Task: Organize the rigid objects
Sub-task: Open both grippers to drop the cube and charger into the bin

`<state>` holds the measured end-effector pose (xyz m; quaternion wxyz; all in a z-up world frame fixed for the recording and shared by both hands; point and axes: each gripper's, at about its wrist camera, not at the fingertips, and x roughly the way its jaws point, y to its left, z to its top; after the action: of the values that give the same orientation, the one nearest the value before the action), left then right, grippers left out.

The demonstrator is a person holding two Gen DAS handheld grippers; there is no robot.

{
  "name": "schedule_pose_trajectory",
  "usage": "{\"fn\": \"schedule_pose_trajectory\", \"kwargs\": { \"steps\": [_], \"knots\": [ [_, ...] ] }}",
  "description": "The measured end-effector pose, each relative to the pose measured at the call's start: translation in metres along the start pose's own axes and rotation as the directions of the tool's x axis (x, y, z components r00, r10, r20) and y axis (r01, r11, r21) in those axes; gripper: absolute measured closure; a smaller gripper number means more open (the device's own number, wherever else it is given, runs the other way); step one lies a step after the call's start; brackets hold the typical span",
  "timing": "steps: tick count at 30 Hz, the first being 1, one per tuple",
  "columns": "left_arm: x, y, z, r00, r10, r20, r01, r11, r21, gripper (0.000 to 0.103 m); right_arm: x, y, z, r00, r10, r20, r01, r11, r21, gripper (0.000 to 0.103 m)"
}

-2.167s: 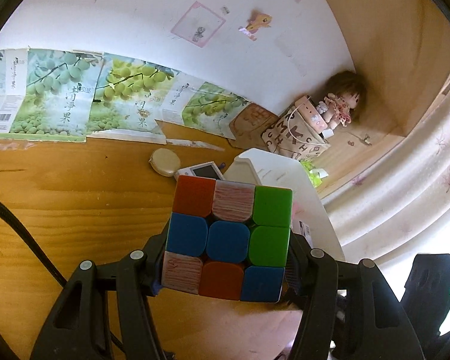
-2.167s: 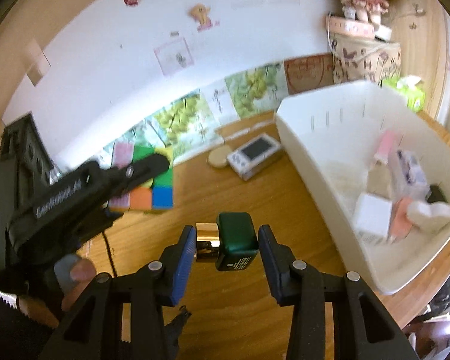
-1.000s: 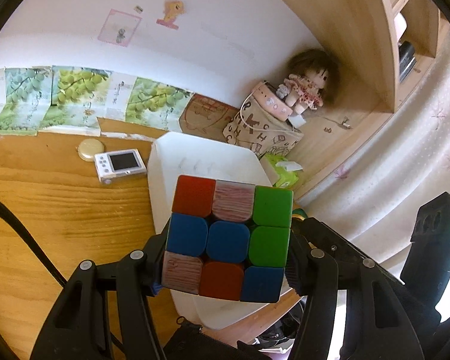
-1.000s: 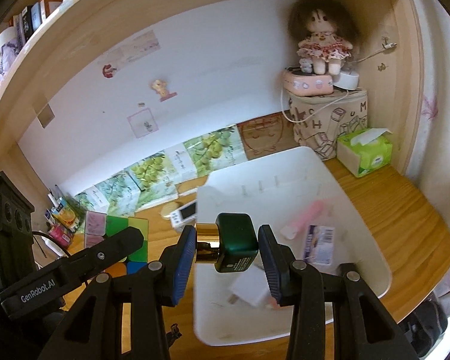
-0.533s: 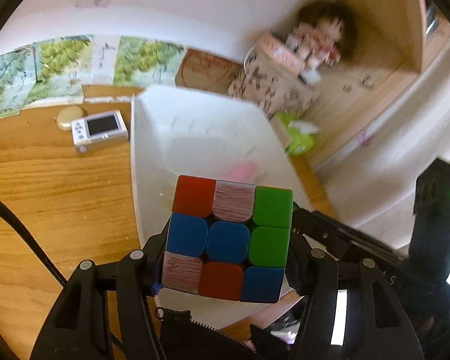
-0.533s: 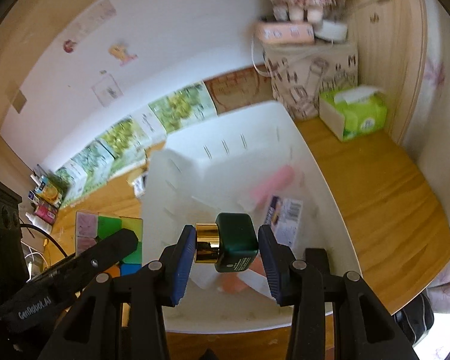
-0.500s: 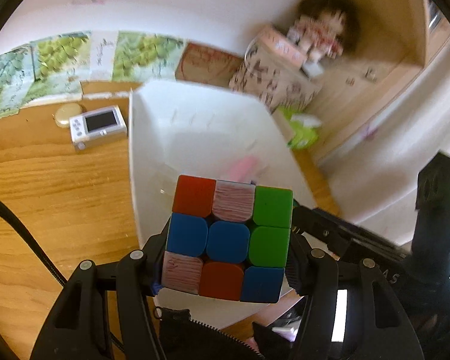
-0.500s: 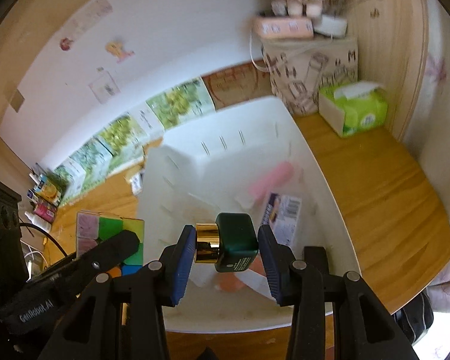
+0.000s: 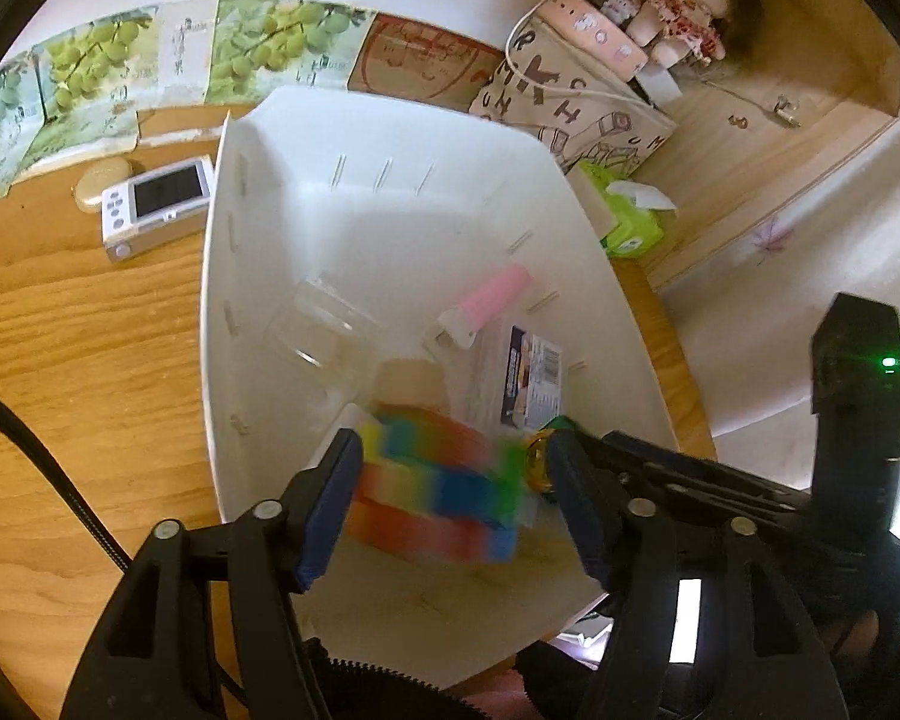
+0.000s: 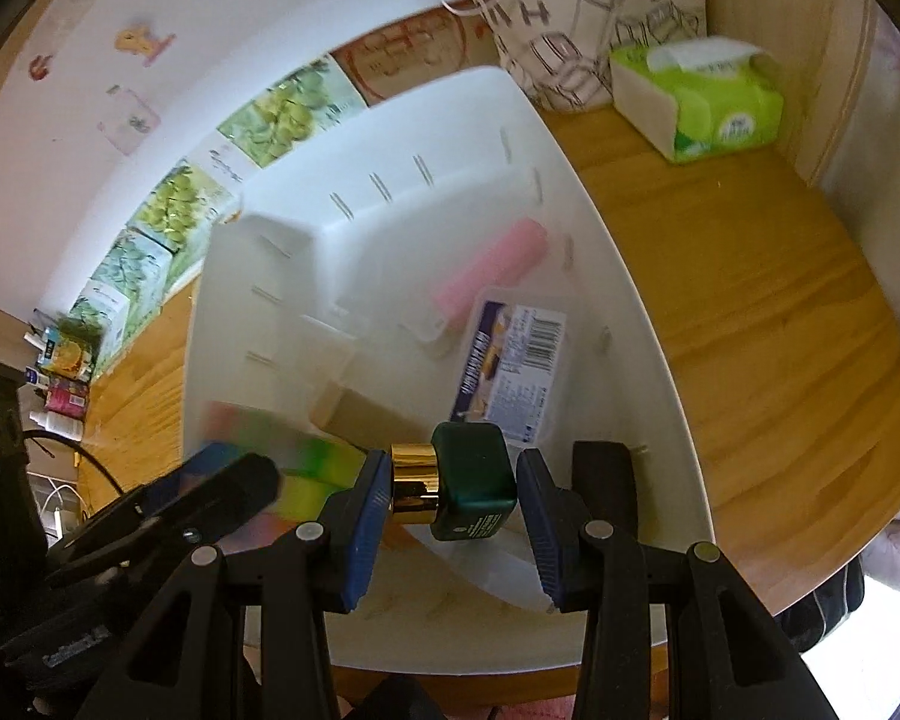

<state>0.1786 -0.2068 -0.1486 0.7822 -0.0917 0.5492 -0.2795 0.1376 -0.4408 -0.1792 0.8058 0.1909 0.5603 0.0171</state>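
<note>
Left wrist: left tongs (image 9: 456, 474) spread, cube (image 9: 438, 480) dropping into bin (image 9: 222, 276); right tongs (image 10: 450, 498) loosening, bottle (image 10: 456, 483) could bounce off cube.

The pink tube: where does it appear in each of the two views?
Left wrist view: pink tube right of centre, inside the white bin.
Right wrist view: pink tube just above centre, inside the bin.
Shared landmark: green tissue pack beyond the bin.
</note>
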Motion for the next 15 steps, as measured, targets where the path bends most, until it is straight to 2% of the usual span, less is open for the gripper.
{"fn": "schedule_pose_trajectory", "kwargs": {
  "steps": [4, 7, 10, 13, 15],
  "knots": [
    [-0.0047, 0.0006, 0.0022, 0.999, 0.008, 0.038, -0.007, 1.000, -0.011, 0.022, -0.0001, 0.0003, 0.0022, 1.000, -0.012, -0.001, 0.012, 1.000, -0.008, 0.058],
    [-0.0056, 0.0025, 0.0030, 0.999, 0.010, 0.043, -0.009, 1.000, -0.022, 0.020, -0.0012, 0.0025, 0.0018, 1.000, -0.016, 0.001, 0.016, 1.000, -0.025, 0.044],
    [-0.0042, 0.0033, 0.0030, 0.999, 0.011, 0.033, -0.010, 1.000, -0.025, 0.019, -0.0007, 0.0008, 0.0006, 1.000, -0.022, -0.003, 0.022, 1.000, -0.017, 0.041],
    [-0.0039, 0.0038, 0.0009, 1.000, 0.010, 0.023, -0.010, 1.000, -0.023, 0.018, -0.0012, -0.0022, -0.0009, 0.999, -0.039, 0.000, 0.039, 0.999, 0.005, 0.031],
    [-0.0049, 0.0046, -0.0005, 1.000, 0.006, 0.019, -0.006, 1.000, -0.020, 0.018, -0.0017, -0.0029, -0.0023, 0.999, -0.043, 0.003, 0.043, 0.999, 0.016, 0.029]
  ]
}}
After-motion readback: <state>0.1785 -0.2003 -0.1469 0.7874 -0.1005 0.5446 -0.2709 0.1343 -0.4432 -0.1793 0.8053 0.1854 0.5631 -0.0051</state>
